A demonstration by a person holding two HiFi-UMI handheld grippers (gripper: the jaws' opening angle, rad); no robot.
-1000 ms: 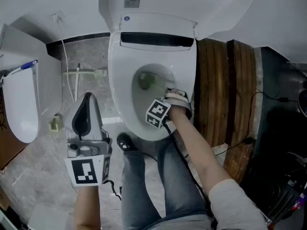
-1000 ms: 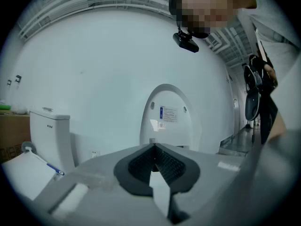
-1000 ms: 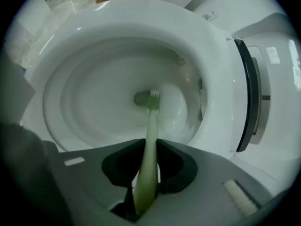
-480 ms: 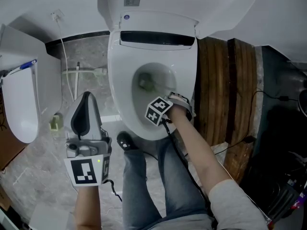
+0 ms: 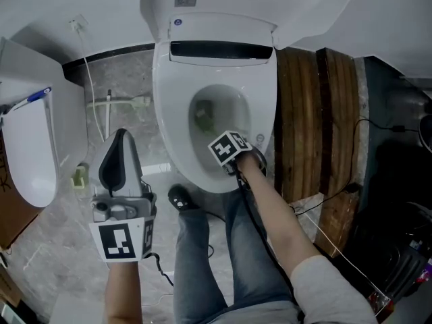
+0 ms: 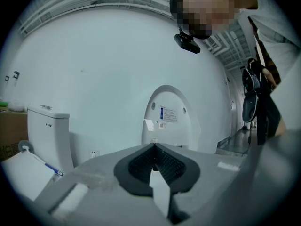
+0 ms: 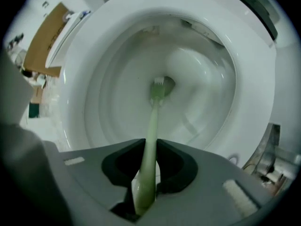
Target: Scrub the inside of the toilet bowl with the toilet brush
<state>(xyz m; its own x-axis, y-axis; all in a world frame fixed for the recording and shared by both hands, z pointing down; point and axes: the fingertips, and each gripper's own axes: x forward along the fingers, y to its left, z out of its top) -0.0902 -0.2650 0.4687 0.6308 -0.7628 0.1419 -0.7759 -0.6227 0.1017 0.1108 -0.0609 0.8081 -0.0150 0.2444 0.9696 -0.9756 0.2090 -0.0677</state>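
The white toilet bowl (image 5: 174, 133) stands open in the middle of the head view, its lid (image 6: 169, 121) raised against the wall. My right gripper (image 5: 223, 139) reaches over the bowl's near rim, shut on the pale green toilet brush handle (image 7: 150, 135). The brush head (image 7: 159, 86) rests low in the bowl (image 7: 94, 79) near the drain; from above the brush head (image 5: 202, 117) shows as a greenish patch. My left gripper (image 5: 121, 144) hangs over the floor left of the toilet, shut and holding nothing; its own view has its jaws (image 6: 154, 147) facing the wall.
A second white toilet (image 5: 34, 147) stands at the far left, its tank (image 6: 47, 131) in the left gripper view. Dark wooden slats (image 5: 317, 113) lie right of the bowl, with cables (image 5: 344, 201) across them. The person's legs (image 5: 202, 255) and shoe (image 5: 179, 198) are just before the bowl.
My right gripper has shifted a little farther over the bowl and its marker cube has turned. The brush head stays low in the bowl. The left gripper has not moved.
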